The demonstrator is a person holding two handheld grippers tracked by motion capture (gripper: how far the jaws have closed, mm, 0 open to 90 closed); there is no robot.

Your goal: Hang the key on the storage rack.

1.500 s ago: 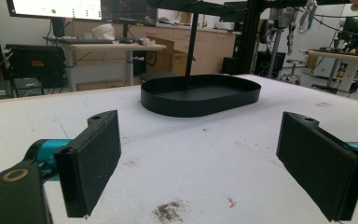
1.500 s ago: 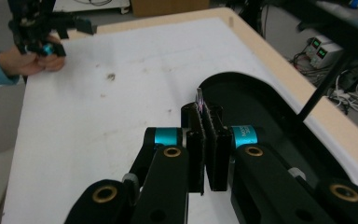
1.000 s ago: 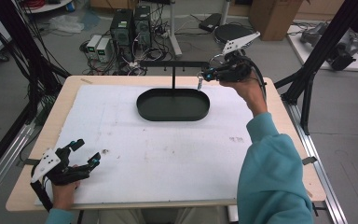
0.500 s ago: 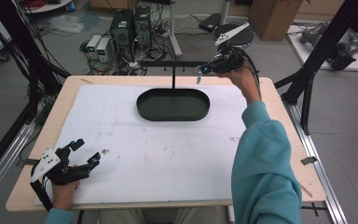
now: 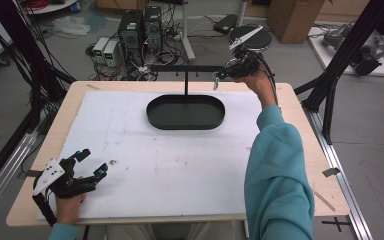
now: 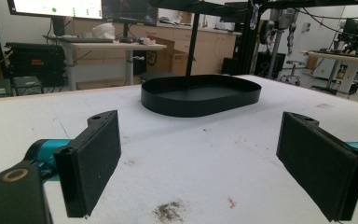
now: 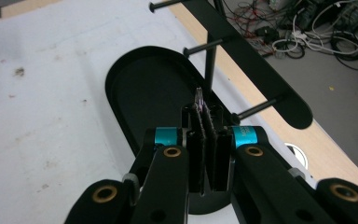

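A: White-covered worktop (image 5: 180, 165), black tray (image 5: 185, 112) at the far middle, peg stand (image 5: 185, 68) rising from it.

B: Your left gripper (image 5: 90, 165) rests near-left, fingers wide apart. Your right gripper (image 5: 219, 77), at the stand's right end, pinches a thin flat item (image 7: 199, 99).

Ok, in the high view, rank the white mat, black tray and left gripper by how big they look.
1. White mat, by far the largest.
2. Black tray.
3. Left gripper, looks a bit smaller than the tray, but it sits nearer the camera, so that gap is unsure.

A matt black tray (image 5: 185, 121) sits on a rough white sheet (image 5: 180, 165) over pale wood table (image 5: 300, 120).
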